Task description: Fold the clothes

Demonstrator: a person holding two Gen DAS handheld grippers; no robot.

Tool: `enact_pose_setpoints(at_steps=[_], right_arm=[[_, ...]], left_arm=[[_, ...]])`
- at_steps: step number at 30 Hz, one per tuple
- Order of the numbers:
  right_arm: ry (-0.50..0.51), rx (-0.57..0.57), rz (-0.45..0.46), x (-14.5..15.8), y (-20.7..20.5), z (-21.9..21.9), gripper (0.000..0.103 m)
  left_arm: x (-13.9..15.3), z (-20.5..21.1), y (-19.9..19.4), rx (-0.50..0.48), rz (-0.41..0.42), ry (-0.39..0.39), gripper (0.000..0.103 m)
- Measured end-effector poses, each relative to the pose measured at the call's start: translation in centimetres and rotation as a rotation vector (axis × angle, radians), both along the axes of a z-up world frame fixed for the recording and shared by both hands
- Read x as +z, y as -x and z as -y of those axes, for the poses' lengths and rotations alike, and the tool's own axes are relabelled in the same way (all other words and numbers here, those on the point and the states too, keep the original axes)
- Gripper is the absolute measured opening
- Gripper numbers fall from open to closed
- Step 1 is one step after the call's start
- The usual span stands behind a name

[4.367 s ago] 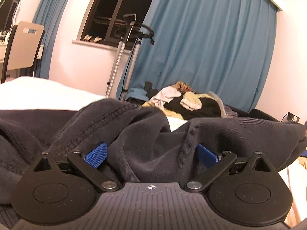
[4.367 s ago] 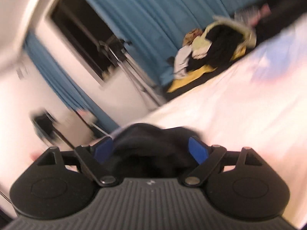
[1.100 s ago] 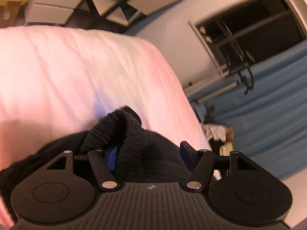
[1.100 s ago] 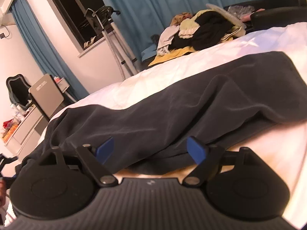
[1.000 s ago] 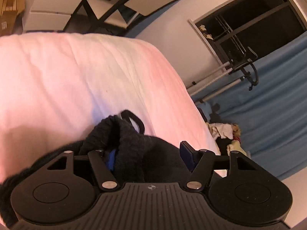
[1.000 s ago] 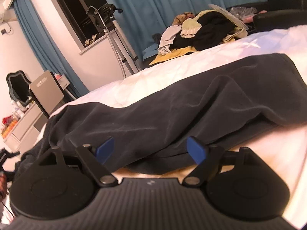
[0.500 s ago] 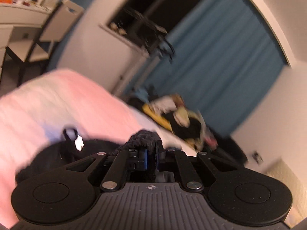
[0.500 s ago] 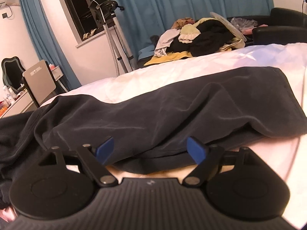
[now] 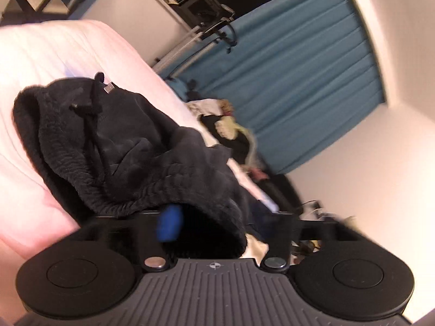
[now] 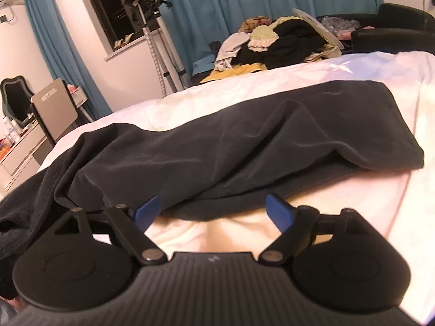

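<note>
Dark trousers (image 10: 244, 146) lie lengthwise across the bed (image 10: 353, 212), legs stacked, waistband end bunched. Right tool (image 10: 214, 212) is apart, empty, just beside the leg edge. Left tool (image 9: 217, 222): blurred, waistband (image 9: 114, 187) draped over it; grip unclear. Judgement: cross-folds remain.

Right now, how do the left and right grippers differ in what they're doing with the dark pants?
The left gripper has the ribbed waistband of the dark pants draped over its fingers, motion-blurred; the right gripper has nothing between its fingers, in front of the pant leg lying on the white bed. The left views the bed steeply tilted; the right nearly level. Both are open.
</note>
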State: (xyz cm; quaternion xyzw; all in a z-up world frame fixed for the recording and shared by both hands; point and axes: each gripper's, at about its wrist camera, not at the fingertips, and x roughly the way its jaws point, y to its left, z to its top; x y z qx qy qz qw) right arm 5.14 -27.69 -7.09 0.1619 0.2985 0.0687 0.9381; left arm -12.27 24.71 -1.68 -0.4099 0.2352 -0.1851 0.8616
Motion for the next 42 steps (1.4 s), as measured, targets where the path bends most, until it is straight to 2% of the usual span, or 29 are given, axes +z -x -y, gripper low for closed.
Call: enact_pose_setpoints(at_steps=[4, 9, 13, 18, 20, 21, 22, 24, 26, 29, 31, 33, 36, 39, 42], right_arm=[[0.014, -0.017, -0.014, -0.3, -0.4, -0.2, 0.086], [0.061, -0.02, -0.031, -0.8, -0.9, -0.8, 0.086], [0.099, -0.023, -0.045, -1.2, -1.2, -1.3, 0.086], [0.141, -0.023, -0.06, -1.6, -1.7, -1.9, 0.086], [0.151, -0.02, -0.065, -1.7, -2.0, -2.1, 0.086], [0.156, -0.018, -0.067, -1.8, -2.1, -2.3, 0.086], [0.161, -0.017, -0.069, -1.9, -2.2, -2.4, 0.086], [0.171, -0.014, -0.074, -2.0, -2.5, -2.6, 0.086], [0.181, -0.011, -0.078, -2.1, -2.7, -2.8, 0.086], [0.173, -0.021, -0.069, -1.9, -3.1, -2.7, 0.086], [0.141, -0.044, -0.045, -1.3, -3.4, -2.3, 0.087], [0.103, -0.05, -0.038, -0.9, -3.8, -2.1, 0.088], [0.086, -0.052, -0.028, -0.6, -4.4, -2.3, 0.088], [0.098, -0.05, -0.01, -0.4, -5.3, -2.7, 0.088], [0.116, -0.052, -0.002, -0.6, -6.8, -2.8, 0.089]], left_arm=[[-2.4, -3.3, 0.0, 0.132, -0.003, 0.103, 0.078], [-6.5, -8.7, -2.8, 0.359, -0.117, 0.205, 0.077], [-8.6, -10.8, -6.1, 0.42, -0.129, 0.263, 0.075], [-9.5, -11.8, -10.6, 0.446, -0.144, 0.263, 0.068], [-9.1, -11.9, -12.6, 0.443, -0.18, 0.238, 0.063], [-8.8, -12.0, -13.6, 0.441, -0.199, 0.223, 0.054], [-8.2, -12.0, -14.5, 0.444, -0.234, 0.18, 0.033], [-6.7, -11.9, -16.3, 0.452, -0.253, 0.078, 0.011], [-4.0, -11.9, -17.4, 0.472, -0.176, -0.018, 0.011], [1.1, -11.3, -19.2, 0.491, -0.043, -0.111, 0.01], [4.8, -11.3, -21.2, 0.482, -0.003, -0.131, 0.01], [8.7, -11.3, -24.2, 0.454, 0.043, -0.19, 0.01], [13.0, -11.6, -28.3, 0.439, 0.059, -0.233, 0.01], [14.6, -12.0, -33.4, 0.434, 0.051, -0.331, 0.01], [12.4, -12.5, -38.5, 0.427, -0.051, -0.43, 0.01]])
